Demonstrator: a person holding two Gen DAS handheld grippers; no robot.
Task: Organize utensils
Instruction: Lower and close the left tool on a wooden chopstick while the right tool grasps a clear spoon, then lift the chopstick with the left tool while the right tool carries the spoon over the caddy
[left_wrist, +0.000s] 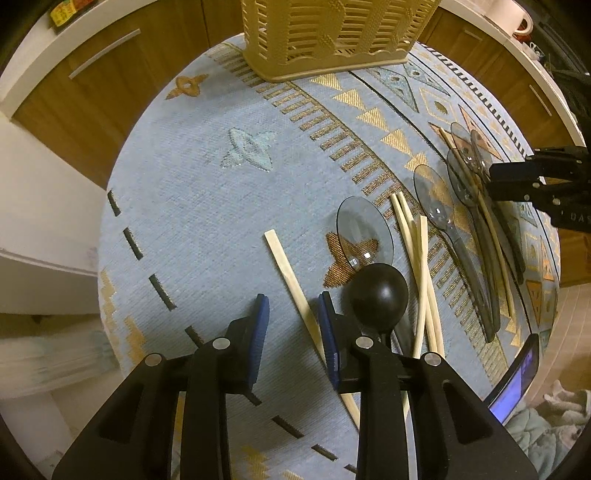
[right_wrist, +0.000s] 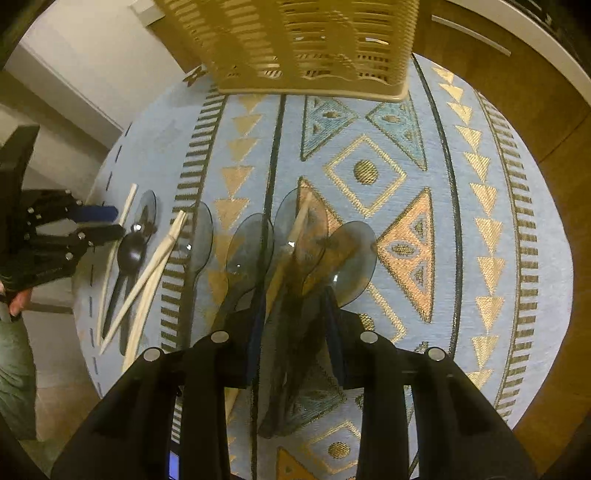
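Observation:
A beige slotted utensil basket (left_wrist: 328, 37) stands at the far edge of the round table; it also shows in the right wrist view (right_wrist: 303, 44). My left gripper (left_wrist: 293, 317) is open, its jaws on either side of a single wooden chopstick (left_wrist: 286, 266), low over the cloth. A black spoon (left_wrist: 380, 291) and a clear grey spoon (left_wrist: 364, 229) lie just right of it, then more chopsticks (left_wrist: 417, 254). My right gripper (right_wrist: 295, 314) is open over overlapping clear grey spoons (right_wrist: 347, 254) and a chopstick (right_wrist: 299, 225).
The table wears a blue patterned cloth (left_wrist: 207, 192). Wooden cabinets (left_wrist: 85, 92) ring the far side. A lit phone (left_wrist: 517, 380) sits at the table's near right edge. A white mug (left_wrist: 513, 14) stands on the counter at far right.

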